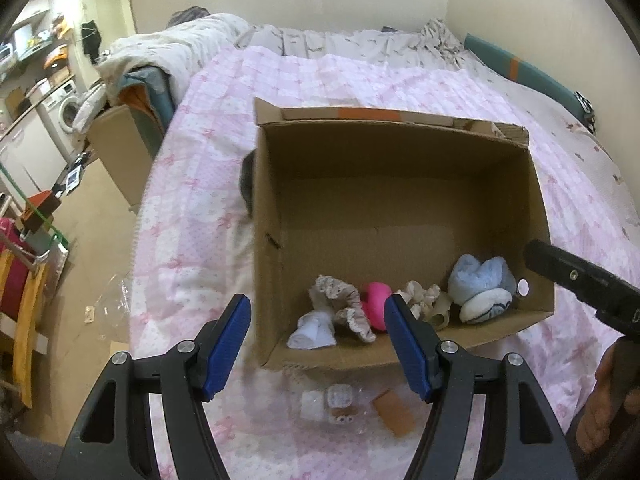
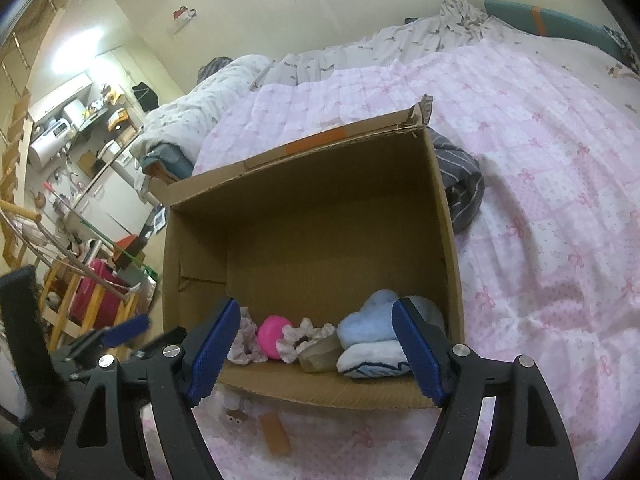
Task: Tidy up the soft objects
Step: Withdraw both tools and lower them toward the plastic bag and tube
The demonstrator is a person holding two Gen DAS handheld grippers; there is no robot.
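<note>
Nearest the lens, the left gripper [image 1: 318,344] hangs over the near left corner of the box [image 1: 268,240], its two blue-padded jaws apart with nothing between them. The right gripper [image 2: 316,354] hovers at the box's near wall, jaws wide apart and clear of everything; the blue plush [image 2: 368,326] lies just below and beyond its right pad without being pressed.

One cardboard box sits open on the bed [image 1: 400,80], which is covered by a pink bow-print quilt [image 1: 180,240]. All the soft things lie in a row along the box's near wall. Counted from the left: one white sock [image 1: 312,330], one frilly beige cloth [image 1: 340,300], one pink ball [image 1: 376,300], a second frilly cloth [image 1: 420,294], one translucent tan piece [image 1: 440,312] whose kind I cannot tell, and the blue plush with a white-and-navy piece under it. The rest of the box floor is bare.

Outside the box, on the quilt near the grippers, lie one small orange-brown block [image 1: 394,410] and some clear plastic packaging [image 1: 336,402]. One grey striped garment [image 2: 460,184] lies against the box's right wall.
</note>
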